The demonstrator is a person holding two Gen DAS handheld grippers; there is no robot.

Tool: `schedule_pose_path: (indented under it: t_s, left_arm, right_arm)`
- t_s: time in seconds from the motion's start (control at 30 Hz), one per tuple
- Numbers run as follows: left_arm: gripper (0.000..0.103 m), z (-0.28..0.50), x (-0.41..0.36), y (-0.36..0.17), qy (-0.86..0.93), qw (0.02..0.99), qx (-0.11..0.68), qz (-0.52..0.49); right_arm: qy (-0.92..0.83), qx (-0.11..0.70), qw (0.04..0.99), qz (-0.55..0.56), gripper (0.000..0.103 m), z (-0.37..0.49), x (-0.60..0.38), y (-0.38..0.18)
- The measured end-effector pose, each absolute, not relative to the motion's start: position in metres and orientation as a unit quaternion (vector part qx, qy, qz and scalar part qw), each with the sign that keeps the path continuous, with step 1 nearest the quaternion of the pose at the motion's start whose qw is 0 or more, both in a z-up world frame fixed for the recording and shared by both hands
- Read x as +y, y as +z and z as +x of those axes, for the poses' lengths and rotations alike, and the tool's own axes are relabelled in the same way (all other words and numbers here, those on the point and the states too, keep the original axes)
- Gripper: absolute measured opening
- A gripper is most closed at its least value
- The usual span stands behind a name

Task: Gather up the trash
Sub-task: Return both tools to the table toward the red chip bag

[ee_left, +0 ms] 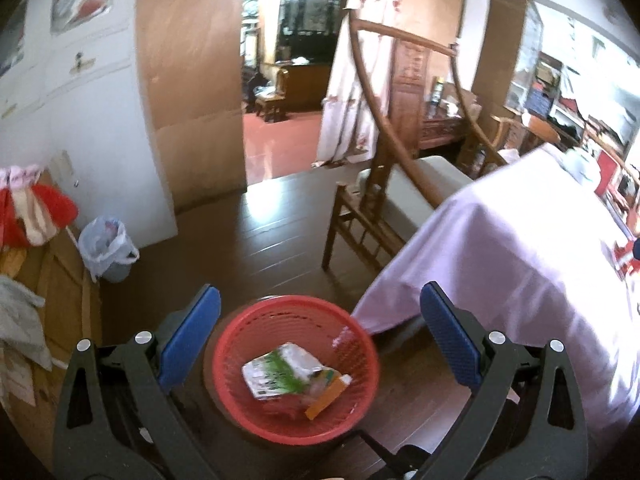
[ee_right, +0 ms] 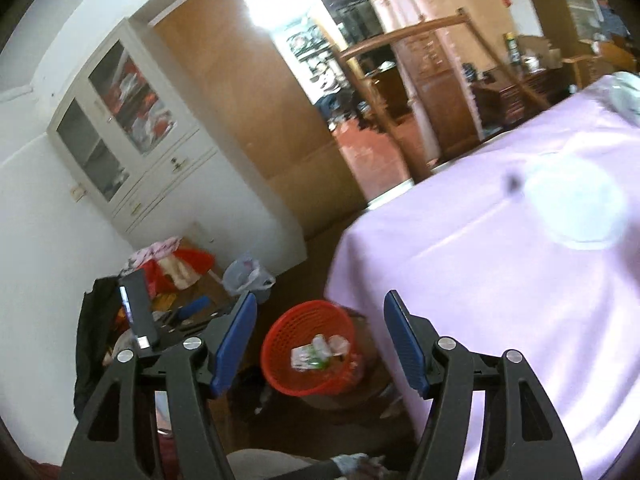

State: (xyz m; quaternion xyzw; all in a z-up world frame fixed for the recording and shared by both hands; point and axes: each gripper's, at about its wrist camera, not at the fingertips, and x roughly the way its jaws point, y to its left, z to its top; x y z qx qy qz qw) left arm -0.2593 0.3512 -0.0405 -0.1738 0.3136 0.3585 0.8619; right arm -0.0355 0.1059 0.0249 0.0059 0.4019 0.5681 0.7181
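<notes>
The left tool (ee_left: pixel 320 316) hangs with its blue pads spread wide and nothing between them. Framed in that gap, on the dark wooden floor (ee_left: pixel 256 248), stands a red basket (ee_left: pixel 228 384), a round mesh tub. In it lie a crumpled white and green wrapper (ee_left: pixel 280 372), an orange carton (ee_left: pixel 326 398) leaning toward the near right of the wall, and a small pink scrap (ee_left: pixel 343 338) at the far right rim. The basket sits just beside the corner of the table (ee_left: pixel 512 264), where the lilac cloth drapes down to the floor.

The right tool (ee_right: pixel 320 340) is likewise agape and empty, its pads apart over the same basket (ee_right: pixel 280 364), seen here tilted and from farther off, with the wrapper (ee_right: pixel 308 356) and pale scraps inside.

Well apart from the basket, against the white cabinet (ee_left: pixel 100 120), a small bin (ee_left: pixel 106 252) lined with a clear bag holds some pale rubbish. On the table's cloth lies a clear round lid or plate (ee_right: pixel 576 204), blurred, with a small dark speck (ee_right: pixel 512 184) beside it. A wooden chair (ee_left: pixel 380 200) stands at the table's far corner.
</notes>
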Motion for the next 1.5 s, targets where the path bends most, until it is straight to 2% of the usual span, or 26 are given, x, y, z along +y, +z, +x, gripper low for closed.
schedule_pose_path:
  t_s: [0.17, 0.33, 0.73, 1.0, 1.23, 1.5]
  left_arm:
    - [0.096, -0.222, 0.315, -0.023, 0.322, 0.881, 0.316, -0.14]
    - [0.096, -0.177, 0.272, -0.009, 0.275, 0.901, 0.317, -0.106]
    - [0.096, -0.031, 0.147, 0.007, 0.117, 0.931, 0.346, -0.026]
    - [0.096, 0.071, 0.065, -0.009, 0.042, 0.929, 0.366, 0.041]
    - [0.096, 0.126, 0.027, -0.041, 0.027, 0.915, 0.393, 0.081]
    - [0.096, 0.159, 0.05, -0.065, 0.021, 0.893, 0.449, 0.006]
  right_arm:
    - [0.527, 0.381, 0.76, 0.012, 0.066, -0.015, 0.052, 0.031]
    - [0.473, 0.357, 0.806, 0.008, 0.072, 0.009, -0.014, 0.035]
    - [0.27, 0.328, 0.904, 0.039, 0.082, 0.083, -0.186, 0.023]
    - [0.166, 0.329, 0.922, 0.12, 0.085, 0.121, -0.258, 0.009]
    - [0.119, 0.324, 0.927, 0.149, 0.088, 0.133, -0.29, 0.009]
    - [0.064, 0.34, 0.923, 0.171, 0.088, 0.151, -0.319, -0.003]
